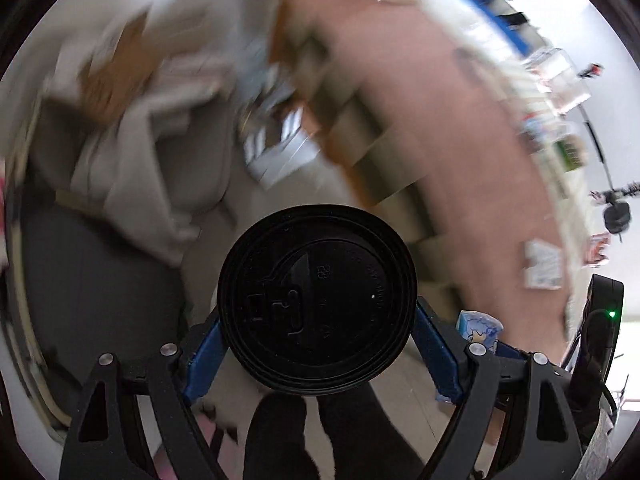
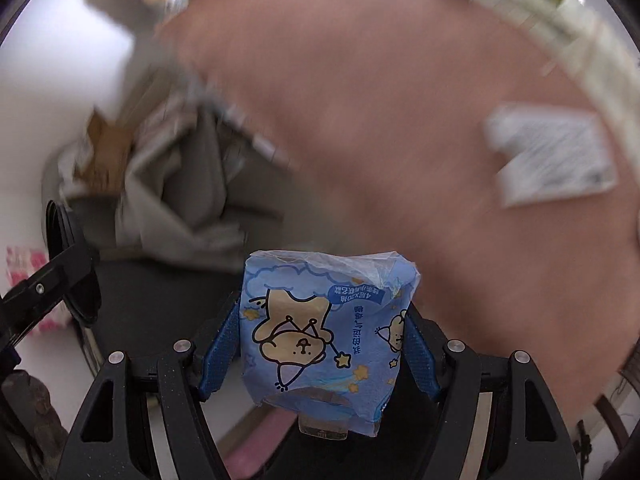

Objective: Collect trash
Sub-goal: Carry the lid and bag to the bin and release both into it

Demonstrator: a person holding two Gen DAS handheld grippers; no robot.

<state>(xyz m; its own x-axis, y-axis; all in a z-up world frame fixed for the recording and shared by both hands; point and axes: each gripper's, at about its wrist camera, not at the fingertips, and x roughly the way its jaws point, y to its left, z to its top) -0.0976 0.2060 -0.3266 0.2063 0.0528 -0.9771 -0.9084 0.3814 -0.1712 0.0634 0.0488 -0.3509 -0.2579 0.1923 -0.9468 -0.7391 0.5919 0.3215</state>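
**Both grippers loaded, trash carried off the table**

A black cup lid [image 1: 318,300] is pinched by the left gripper [image 1: 316,334], the blue pads pressed vs. its rim on either side. The lid is held face-on to the camera, flat side fwd; whether a cup hangs behind it cannot be told. The grip across the rim is judged the only stable one for a thin disc, since the faces give nothing to squeeze.

A blue tissue pack [image 2: 326,336] w/ cartoon print is clamped by the right gripper [image 2: 320,354], pads bearing on its two long sides. The soft wrap is dented a little at the pads, so the hold looks firm. The same pack shows in the left view just beside the left gripper's right finger, so both tools are held close together.

Both items are in the air, clear of the pinkish table [image 2: 400,120]. A white paper [image 2: 552,156] lies near the table's right edge, prob. trash not yet collected. Background is motion-blurred; a grey sheet [image 2: 172,200] and cardboard [image 1: 116,68] lie off the table's left side. No bin can be made out. Risk: the lid slipping if the squeeze is eased.
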